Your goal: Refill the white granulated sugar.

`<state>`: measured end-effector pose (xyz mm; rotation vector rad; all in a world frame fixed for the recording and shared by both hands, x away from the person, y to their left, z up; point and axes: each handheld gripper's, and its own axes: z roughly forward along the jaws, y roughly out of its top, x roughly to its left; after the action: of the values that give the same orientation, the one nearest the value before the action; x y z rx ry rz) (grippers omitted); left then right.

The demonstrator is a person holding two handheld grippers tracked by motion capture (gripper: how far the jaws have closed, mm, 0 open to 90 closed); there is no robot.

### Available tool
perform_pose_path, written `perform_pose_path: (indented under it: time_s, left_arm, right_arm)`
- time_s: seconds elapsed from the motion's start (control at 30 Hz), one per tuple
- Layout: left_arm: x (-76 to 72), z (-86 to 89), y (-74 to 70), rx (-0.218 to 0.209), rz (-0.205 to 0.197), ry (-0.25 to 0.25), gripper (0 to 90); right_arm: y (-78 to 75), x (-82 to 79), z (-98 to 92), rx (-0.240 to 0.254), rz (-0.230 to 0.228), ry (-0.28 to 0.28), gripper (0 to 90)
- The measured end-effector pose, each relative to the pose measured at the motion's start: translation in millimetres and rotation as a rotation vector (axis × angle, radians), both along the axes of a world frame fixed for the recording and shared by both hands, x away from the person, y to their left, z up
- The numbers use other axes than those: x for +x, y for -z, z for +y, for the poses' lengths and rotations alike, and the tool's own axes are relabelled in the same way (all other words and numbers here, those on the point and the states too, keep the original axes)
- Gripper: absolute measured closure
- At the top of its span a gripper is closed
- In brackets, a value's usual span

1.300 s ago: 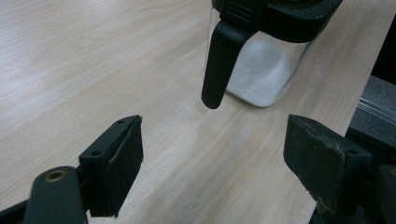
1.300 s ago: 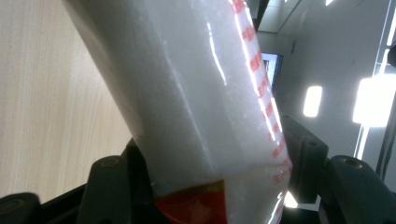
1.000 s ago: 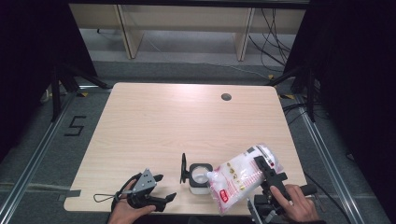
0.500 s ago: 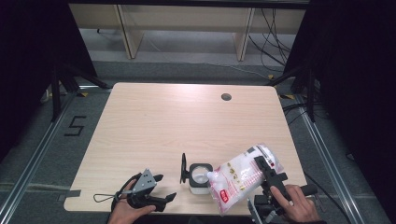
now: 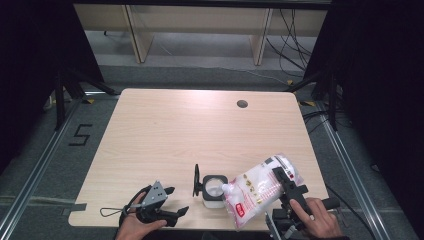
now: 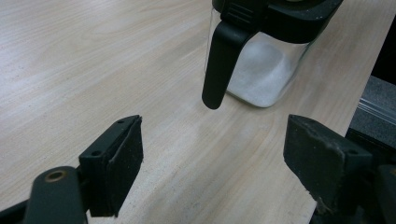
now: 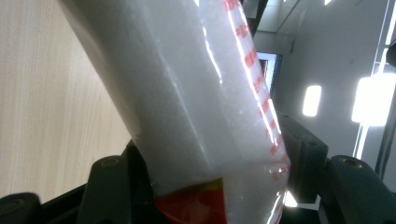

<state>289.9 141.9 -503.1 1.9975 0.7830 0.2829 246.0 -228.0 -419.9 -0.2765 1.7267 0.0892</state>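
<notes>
A clear square container (image 5: 215, 191) with a black rim stands near the table's front edge, its black lid (image 5: 196, 180) flipped open to the left. White grains lie in its bottom (image 6: 261, 79). My right gripper (image 5: 289, 184) is shut on a plastic bag of white grains (image 5: 252, 192) with red print. The bag is tilted, its lower corner over the container's mouth. In the right gripper view the bag (image 7: 187, 93) sits between the two jaws of the gripper (image 7: 215, 149). My left gripper (image 5: 177, 201) rests left of the container, open and holding nothing (image 6: 217, 140).
The pale wooden table (image 5: 200, 130) has a round cable hole (image 5: 242, 104) at the far right. Its right edge (image 5: 312, 165) runs close to the bag. Dark floor, cables and shelf legs lie beyond the table's far edge.
</notes>
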Motion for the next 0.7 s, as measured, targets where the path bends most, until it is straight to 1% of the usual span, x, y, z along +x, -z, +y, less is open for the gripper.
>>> perform_pose_path:
  time_s: [0.03, 0.07, 0.1, 0.13, 0.17, 0.2, 0.23, 0.27, 0.3, 0.33, 0.4, 0.43, 0.53, 0.57, 0.63, 0.67, 0.7]
  left_arm:
    - [-0.1, 0.1, 0.0, 0.000, 0.000, 0.000, 19.5]
    - [-0.1, -0.1, 0.2, -0.004, -0.003, 0.001, 19.4]
    - [-0.1, 0.0, 0.0, -0.001, -0.002, 0.001, 19.4]
    - [0.0, 0.1, -0.1, 0.001, -0.002, 0.001, 19.5]
    - [0.0, 0.1, -0.1, 0.000, -0.001, 0.000, 19.4]
    - [-0.2, 0.1, 0.0, 0.000, -0.001, 0.000, 19.4]
    - [-0.2, 0.1, -0.1, 0.001, -0.002, 0.001, 19.4]
    - [-0.2, 0.1, -0.1, 0.001, -0.002, 0.001, 19.4]
    - [0.0, 0.1, -0.1, 0.001, -0.002, 0.001, 19.4]
    - [0.0, 0.1, -0.1, 0.001, -0.001, 0.000, 19.4]
    - [-0.1, 0.1, -0.1, 0.000, -0.002, 0.000, 19.4]
    - [-0.1, 0.2, -0.2, 0.001, -0.002, 0.001, 19.5]
    - [-0.1, 0.1, -0.1, 0.000, -0.001, 0.000, 19.4]
    - [-0.2, 0.2, -0.2, 0.001, -0.003, 0.001, 19.4]
    - [0.0, 0.3, -0.2, 0.002, -0.004, 0.002, 19.4]
    - [0.0, 0.2, -0.2, 0.001, -0.002, 0.000, 19.5]
    - [0.0, 0.3, -0.2, 0.002, -0.003, 0.000, 19.5]
  right_arm:
    - [3.0, -0.6, -0.8, 0.036, 0.004, 0.014, 42.3]
    - [-2.6, 1.1, 1.3, -0.046, -0.019, -0.025, 42.3]
    - [-4.5, 0.8, 2.2, -0.073, -0.023, -0.027, 42.3]
    - [-2.4, 0.3, 1.3, -0.041, -0.012, -0.014, 42.3]
    - [-0.7, 0.1, 0.9, -0.029, 0.000, -0.004, 42.3]
    - [-2.2, 1.0, 1.6, -0.042, -0.010, -0.019, 42.3]
    - [-0.1, 1.0, 0.9, -0.021, -0.001, -0.014, 42.3]
    - [0.6, 0.8, 0.6, -0.014, 0.002, -0.011, 42.3]
    - [-2.0, 0.7, 1.3, -0.041, -0.005, -0.018, 42.3]
    - [-1.5, 1.3, 1.1, -0.033, -0.011, -0.024, 42.3]
    - [-1.4, 1.5, 1.2, -0.035, -0.012, -0.024, 42.4]
    - [-0.6, 1.0, 1.0, -0.029, -0.003, -0.015, 42.4]
    - [0.0, 1.4, 1.1, -0.022, 0.003, -0.015, 42.6]
    - [1.6, 1.5, 0.8, -0.008, 0.010, -0.010, 42.7]
    - [1.3, 1.7, 1.1, -0.014, 0.009, -0.016, 42.9]
    - [3.0, 1.5, 0.6, 0.007, 0.010, -0.010, 43.0]
    - [3.7, 2.0, 0.6, 0.016, 0.015, -0.011, 43.1]
